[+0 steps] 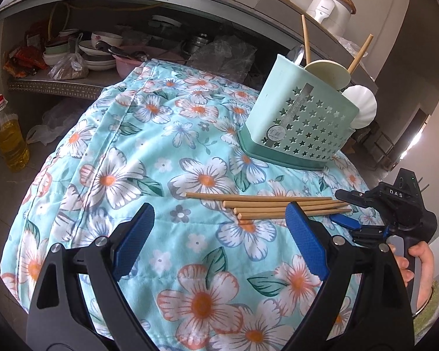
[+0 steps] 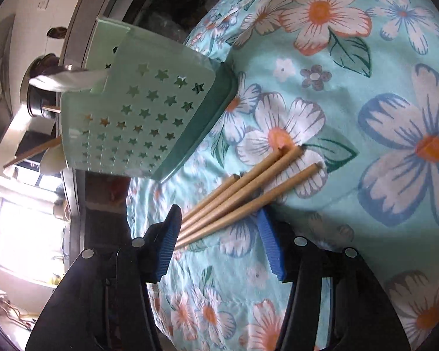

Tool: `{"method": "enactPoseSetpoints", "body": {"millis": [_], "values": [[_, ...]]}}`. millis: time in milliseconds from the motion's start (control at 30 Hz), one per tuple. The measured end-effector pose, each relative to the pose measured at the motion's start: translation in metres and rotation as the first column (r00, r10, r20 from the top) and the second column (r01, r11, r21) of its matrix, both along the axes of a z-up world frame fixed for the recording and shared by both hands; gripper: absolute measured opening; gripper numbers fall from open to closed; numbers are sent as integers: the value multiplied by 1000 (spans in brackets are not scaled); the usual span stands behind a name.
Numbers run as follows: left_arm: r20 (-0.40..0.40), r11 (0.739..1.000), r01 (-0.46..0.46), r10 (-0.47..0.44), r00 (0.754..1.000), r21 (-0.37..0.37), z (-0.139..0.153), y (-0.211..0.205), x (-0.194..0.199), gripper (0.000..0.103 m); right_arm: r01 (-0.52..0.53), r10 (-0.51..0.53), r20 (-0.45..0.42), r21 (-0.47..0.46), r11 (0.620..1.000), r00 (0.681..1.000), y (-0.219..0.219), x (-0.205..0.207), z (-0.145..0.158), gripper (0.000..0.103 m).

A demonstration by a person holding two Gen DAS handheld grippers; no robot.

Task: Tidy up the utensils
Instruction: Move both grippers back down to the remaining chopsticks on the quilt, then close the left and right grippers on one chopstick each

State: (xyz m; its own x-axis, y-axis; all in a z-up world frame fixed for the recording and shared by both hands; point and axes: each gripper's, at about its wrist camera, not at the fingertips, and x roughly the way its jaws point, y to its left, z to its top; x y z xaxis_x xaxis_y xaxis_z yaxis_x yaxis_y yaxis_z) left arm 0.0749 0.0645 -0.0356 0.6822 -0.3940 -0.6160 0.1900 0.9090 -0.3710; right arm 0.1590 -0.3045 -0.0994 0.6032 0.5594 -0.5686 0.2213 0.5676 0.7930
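Note:
Several wooden chopsticks (image 1: 266,204) lie side by side on the floral cloth (image 1: 166,152). A mint green utensil holder with star holes (image 1: 298,117) stands behind them, holding chopsticks, a metal spoon and pale ladles. My left gripper (image 1: 219,234) is open and empty above the cloth, just in front of the chopsticks. My right gripper (image 2: 219,237) is open, its blue fingers straddling the near ends of the chopsticks (image 2: 248,187); it also shows at the right of the left wrist view (image 1: 348,213). The holder appears in the right wrist view (image 2: 137,120) too.
A shelf (image 1: 52,86) behind the table holds bowls, plates and bags. A bottle of yellow oil (image 1: 10,137) stands on the floor at left. A white appliance (image 1: 330,8) sits on the counter above. The table edge falls off at left and right.

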Motion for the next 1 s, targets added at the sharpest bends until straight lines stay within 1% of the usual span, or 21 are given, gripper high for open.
{"method": "enactPoseSetpoints", "body": {"millis": [67,133,167,233,300,433,567,700,767,900,933,967,1000], "values": [[2,1000,-1,1,1000,-1,1,1,0,87,39,-39,-9,16,999,999,-1,-1,-3,46],[4,1000,-1,1,1000,1,1,2,0,87,72,-71,-22,34,997,997,-5,-3,-6,36],[4,1000,-1,1,1000,3,1,2,-1,87,86,-85,-29,46,995,996,-7,-4,-8,32],[3,1000,-1,1,1000,4,2,4,-1,87,103,-101,-41,65,993,994,-13,-7,-12,20],[6,1000,0,0,1000,1,3,4,-1,87,109,-105,-44,104,989,994,-18,-10,-18,16],[12,1000,-1,1,1000,-3,7,5,-1,87,88,-81,-44,166,982,996,-24,-14,-23,15],[23,1000,7,-7,1000,1,12,1,-3,87,53,-46,-36,224,973,998,-34,-27,-27,13],[31,1000,22,-22,999,16,15,-5,-4,87,-30,42,-34,303,953,999,-38,-36,-30,11],[36,999,35,-36,999,25,17,-10,-4,87,-66,81,-33,320,945,996,-40,-41,-29,11],[54,993,100,-103,993,64,24,-27,1,87,-95,115,-46,322,942,992,-56,-60,-27,10],[66,990,121,-126,990,77,27,-33,3,85,-103,123,-45,317,943,991,-60,-66,-27,10],[79,985,149,-156,985,90,30,-40,4,83,-108,127,-43,310,944,991,-66,-70,-26,10],[91,975,191,-201,975,111,33,-50,6,77,-102,121,-46,295,950,992,-71,-72,-24,10]]}}
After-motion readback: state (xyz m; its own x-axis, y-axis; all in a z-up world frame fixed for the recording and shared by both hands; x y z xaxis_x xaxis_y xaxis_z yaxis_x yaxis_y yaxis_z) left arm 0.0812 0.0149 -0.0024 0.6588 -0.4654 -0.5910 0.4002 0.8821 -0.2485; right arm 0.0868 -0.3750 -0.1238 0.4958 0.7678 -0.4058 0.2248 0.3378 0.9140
